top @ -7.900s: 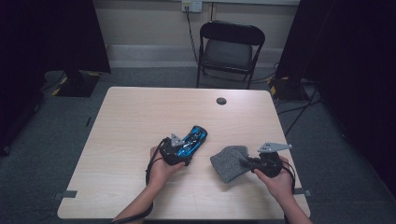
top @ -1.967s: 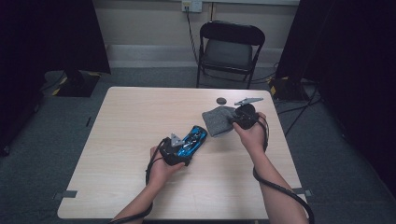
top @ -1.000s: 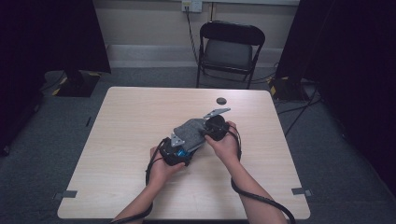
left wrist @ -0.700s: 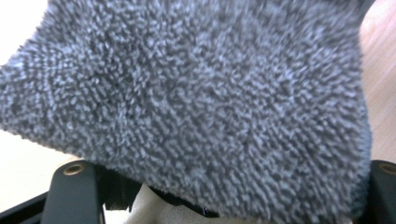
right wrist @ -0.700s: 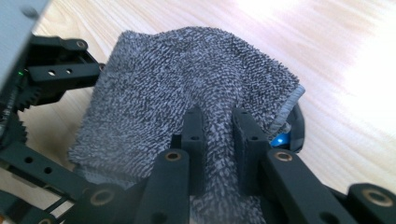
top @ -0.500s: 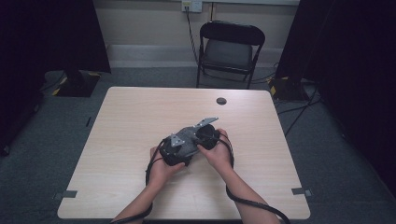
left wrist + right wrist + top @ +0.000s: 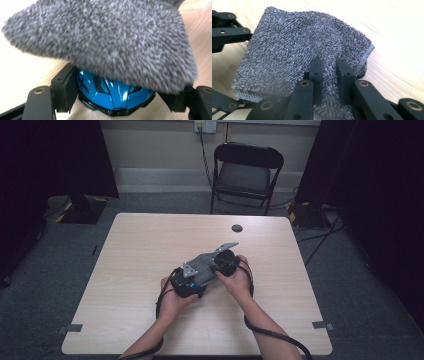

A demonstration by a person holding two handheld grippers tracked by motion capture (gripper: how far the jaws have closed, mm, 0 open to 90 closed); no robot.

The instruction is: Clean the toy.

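Now the right gripper (image 7: 220, 265), pinching the grey cloth (image 7: 299, 50), has slid onto the blue toy car (image 7: 113, 93) clamped by the left gripper (image 7: 192, 280). Wiping comes next; rub gently.

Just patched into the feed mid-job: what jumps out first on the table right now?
At mid-table the two grippers meet: the right gripper pinches a fuzzy grey cloth and lays it over a glossy blue object. The left gripper clamps that object by its sides on the pale wooden table. A small dark disc lies alone near the far edge, with a black folding chair behind it.
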